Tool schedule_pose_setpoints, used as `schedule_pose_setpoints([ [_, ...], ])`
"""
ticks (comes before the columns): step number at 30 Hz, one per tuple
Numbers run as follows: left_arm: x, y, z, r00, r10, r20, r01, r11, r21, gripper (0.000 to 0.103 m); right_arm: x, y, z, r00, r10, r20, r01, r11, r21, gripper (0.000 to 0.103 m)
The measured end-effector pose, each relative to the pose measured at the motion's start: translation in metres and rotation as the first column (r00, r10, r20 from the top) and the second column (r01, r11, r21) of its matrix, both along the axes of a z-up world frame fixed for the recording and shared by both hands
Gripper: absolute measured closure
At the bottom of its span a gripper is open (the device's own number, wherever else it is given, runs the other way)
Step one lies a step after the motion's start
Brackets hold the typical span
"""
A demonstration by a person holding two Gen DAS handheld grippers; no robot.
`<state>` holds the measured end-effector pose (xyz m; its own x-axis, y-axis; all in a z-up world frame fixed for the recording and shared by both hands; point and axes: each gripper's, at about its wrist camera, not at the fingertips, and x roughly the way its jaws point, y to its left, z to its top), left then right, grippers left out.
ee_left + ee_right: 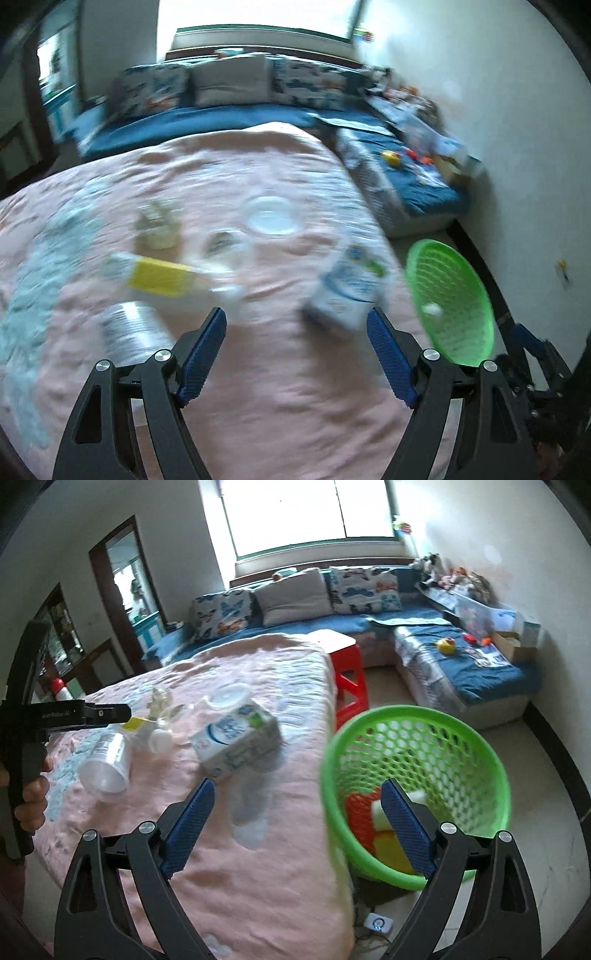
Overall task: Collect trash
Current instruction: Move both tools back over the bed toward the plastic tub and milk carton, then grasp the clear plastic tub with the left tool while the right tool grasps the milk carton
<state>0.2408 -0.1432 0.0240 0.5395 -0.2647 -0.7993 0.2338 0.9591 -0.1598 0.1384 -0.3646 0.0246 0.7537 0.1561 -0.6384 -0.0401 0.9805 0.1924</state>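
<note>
Trash: boxy carton (236, 734), clear cup (105, 762) | mesh basket (417, 775) | both jaws spread, empty

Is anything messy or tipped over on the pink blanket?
Yes. A clear plastic cup lies on its side, and a white and blue carton lies tipped over beside it. A round lid sits loose behind them. The green basket leans sideways against the blanket's edge, some trash already inside.
</note>
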Motion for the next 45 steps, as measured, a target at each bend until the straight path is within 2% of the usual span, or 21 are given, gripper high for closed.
schedule_pose_setpoints([
  [4,0.005,0.048,-0.007,0.993,0.12,-0.01,-0.119,0.993,0.016,0.019,0.013,0.02,0.001,0.999,0.041,0.001,-0.041,0.999,0.003,0.011],
  [9,0.013,0.107,-0.024,0.96,0.265,-0.09,-0.268,0.963,-0.029,0.013,0.029,0.04,0.0,0.997,0.082,-0.011,-0.082,0.997,0.01,0.011],
  [12,0.017,0.123,-0.037,0.943,0.304,-0.135,-0.312,0.949,-0.041,0.012,0.037,0.054,-0.001,0.994,0.112,-0.018,-0.112,0.994,0.014,0.011],
  [20,0.025,0.133,-0.064,0.925,0.311,-0.218,-0.332,0.941,-0.068,0.012,0.048,0.086,-0.004,0.983,0.182,-0.031,-0.182,0.983,-0.017,0.011],
  [29,0.035,0.129,-0.086,0.905,0.311,-0.291,-0.351,0.932,-0.095,0.011,0.063,0.094,-0.015,0.98,0.183,-0.078,-0.185,0.982,-0.022,0.011],
  [34,0.039,0.126,-0.09,0.905,0.294,-0.308,-0.341,0.933,-0.112,0.011,0.069,0.089,-0.021,0.982,0.156,-0.105,-0.158,0.987,-0.012,0.011],
  [38,0.037,0.124,-0.096,0.904,0.264,-0.337,-0.33,0.931,-0.155,0.018,0.078,0.084,-0.026,0.983,0.119,-0.14,-0.121,0.993,0.0,0.011],
  [45,0.03,0.129,-0.093,0.916,0.23,-0.33,-0.301,0.936,-0.184,0.02,0.102,0.072,-0.035,0.97,0.028,-0.24,-0.005,0.996,0.094,0.011],
])
